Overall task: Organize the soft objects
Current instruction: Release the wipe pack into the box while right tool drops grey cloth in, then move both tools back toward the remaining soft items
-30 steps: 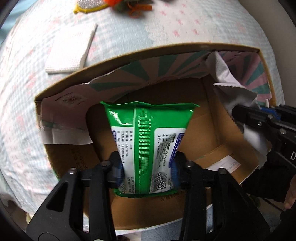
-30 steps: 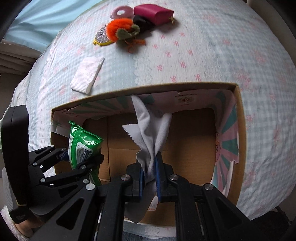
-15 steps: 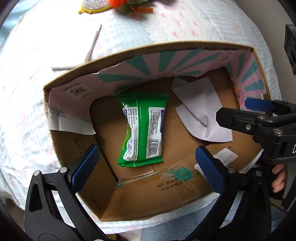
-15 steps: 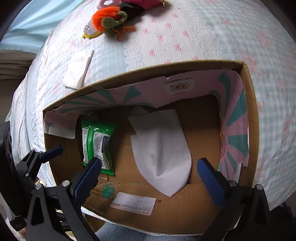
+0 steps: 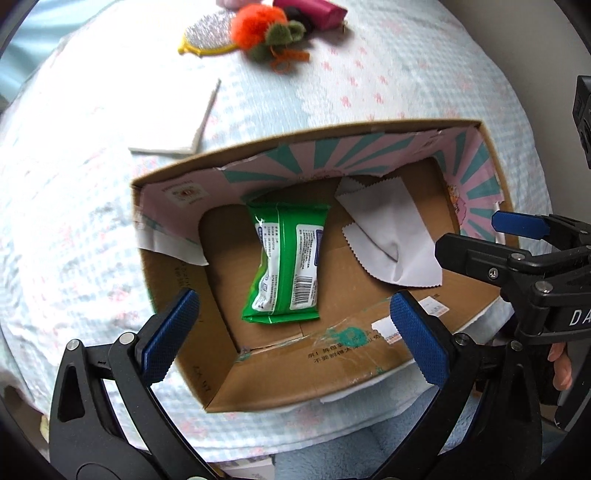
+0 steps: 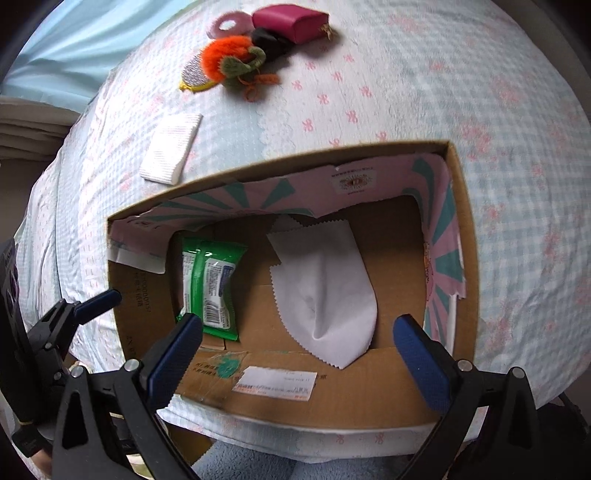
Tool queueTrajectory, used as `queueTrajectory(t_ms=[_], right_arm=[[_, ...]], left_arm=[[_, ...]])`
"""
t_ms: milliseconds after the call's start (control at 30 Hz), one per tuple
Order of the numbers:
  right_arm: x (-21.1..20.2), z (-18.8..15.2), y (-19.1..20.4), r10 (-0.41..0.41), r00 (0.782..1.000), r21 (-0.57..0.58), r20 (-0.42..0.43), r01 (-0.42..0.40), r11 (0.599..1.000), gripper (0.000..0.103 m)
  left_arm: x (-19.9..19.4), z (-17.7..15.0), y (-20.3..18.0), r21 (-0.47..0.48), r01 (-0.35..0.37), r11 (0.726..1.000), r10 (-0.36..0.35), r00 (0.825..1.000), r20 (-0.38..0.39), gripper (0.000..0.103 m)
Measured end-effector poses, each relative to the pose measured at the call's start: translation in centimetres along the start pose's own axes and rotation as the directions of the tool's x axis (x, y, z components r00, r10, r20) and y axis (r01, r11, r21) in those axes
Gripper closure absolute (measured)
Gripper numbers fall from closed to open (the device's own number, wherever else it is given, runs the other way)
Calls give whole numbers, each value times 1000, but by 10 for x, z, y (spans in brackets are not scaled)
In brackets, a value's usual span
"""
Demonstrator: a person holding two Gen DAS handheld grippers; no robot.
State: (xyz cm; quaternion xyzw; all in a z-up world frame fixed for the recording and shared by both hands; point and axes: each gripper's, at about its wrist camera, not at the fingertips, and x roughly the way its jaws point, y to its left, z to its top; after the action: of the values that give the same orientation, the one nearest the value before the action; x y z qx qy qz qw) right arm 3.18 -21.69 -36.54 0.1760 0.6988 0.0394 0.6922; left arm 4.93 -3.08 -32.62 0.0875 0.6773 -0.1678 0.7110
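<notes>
An open cardboard box (image 5: 258, 384) (image 6: 354, 402) sits on the bed. Inside it lie a green wipes pack (image 5: 284, 262) (image 6: 210, 291) on the left and a white cloth (image 5: 391, 236) (image 6: 325, 291) on the right. My left gripper (image 5: 291, 325) is open and empty above the box's near edge. My right gripper (image 6: 299, 339) is open and empty above the near edge too; it also shows at the right of the left wrist view (image 5: 517, 243).
On the bed behind the box lie a folded white cloth (image 5: 173, 114) (image 6: 171, 147), an orange and green plush (image 5: 266, 33) (image 6: 232, 59), a glittery yellow-rimmed pad (image 5: 207, 38), a pink pouch (image 6: 291, 18) and a pink ring (image 6: 229, 24).
Both grippers opened and let go: the wipes pack and the white cloth dropped into the box. Both grippers then pulled back and up from the box.
</notes>
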Motion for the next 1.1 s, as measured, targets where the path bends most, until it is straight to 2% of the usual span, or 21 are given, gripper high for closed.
queueTrajectory(t_ms=[300, 567, 700, 833, 933, 1100], right_arm=[[-40, -13, 13, -24, 998, -44, 63, 26, 999, 0], [-95, -28, 36, -66, 982, -111, 175, 86, 990, 0], [-129, -34, 48, -76, 967, -143, 245, 113, 983, 0], [-164, -40, 60, -73, 942, -169, 329, 135, 976, 0], [-187, -42, 70, -76, 919, -188, 387, 159, 969, 0], [-208, -44, 79, -65, 896, -199, 440, 168, 965, 0]], left_arm=[[-41, -12, 0, -33, -7, 999, 10, 997, 78, 0], [-98, -30, -1, -76, 2, 997, 12, 983, 182, 0], [-133, -38, -1, -101, -1, 995, 26, 968, 251, 0], [-167, -43, 3, -132, 1, 991, 43, 944, 328, 0], [-186, -43, 6, -151, 8, 989, 48, 929, 368, 0], [-207, -36, 11, -183, 30, 983, 50, 907, 419, 0]])
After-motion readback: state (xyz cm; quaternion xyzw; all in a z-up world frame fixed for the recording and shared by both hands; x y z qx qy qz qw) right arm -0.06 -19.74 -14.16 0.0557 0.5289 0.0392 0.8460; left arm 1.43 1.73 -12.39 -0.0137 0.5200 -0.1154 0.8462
